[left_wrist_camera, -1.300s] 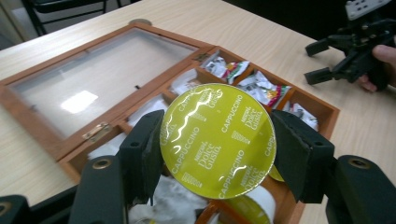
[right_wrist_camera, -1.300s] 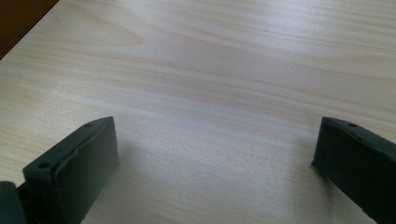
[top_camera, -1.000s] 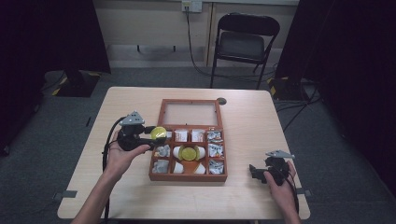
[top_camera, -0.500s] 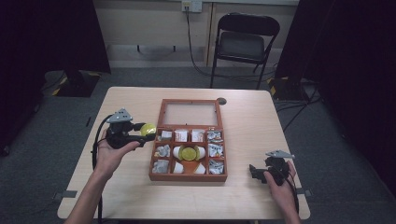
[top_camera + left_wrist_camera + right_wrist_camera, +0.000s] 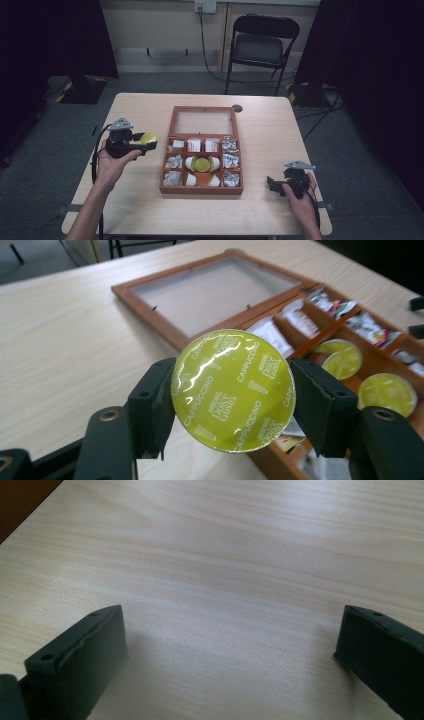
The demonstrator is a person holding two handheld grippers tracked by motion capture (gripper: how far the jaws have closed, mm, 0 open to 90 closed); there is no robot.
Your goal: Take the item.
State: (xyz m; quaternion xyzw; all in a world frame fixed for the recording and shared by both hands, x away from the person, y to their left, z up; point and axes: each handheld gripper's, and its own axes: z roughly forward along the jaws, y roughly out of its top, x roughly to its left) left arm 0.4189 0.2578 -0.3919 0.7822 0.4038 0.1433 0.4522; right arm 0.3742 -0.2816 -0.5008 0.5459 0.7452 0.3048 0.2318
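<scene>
Round yellow-green cappuccino capsule [image 5: 232, 390], foil lid facing the camera, clamped edgewise between black pads, above table left of wooden box [image 5: 170, 150]

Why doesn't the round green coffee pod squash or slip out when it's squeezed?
The coffee pod keeps its round shape between the left gripper pads, so it's probably stiff. Its shiny foil top looks slippery and easily dented. Being round, it might roll if dropped.

Capsule [image 5: 232, 390] body hidden behind foil lid; sachet [image 5: 229, 145] print unreadable.
</scene>
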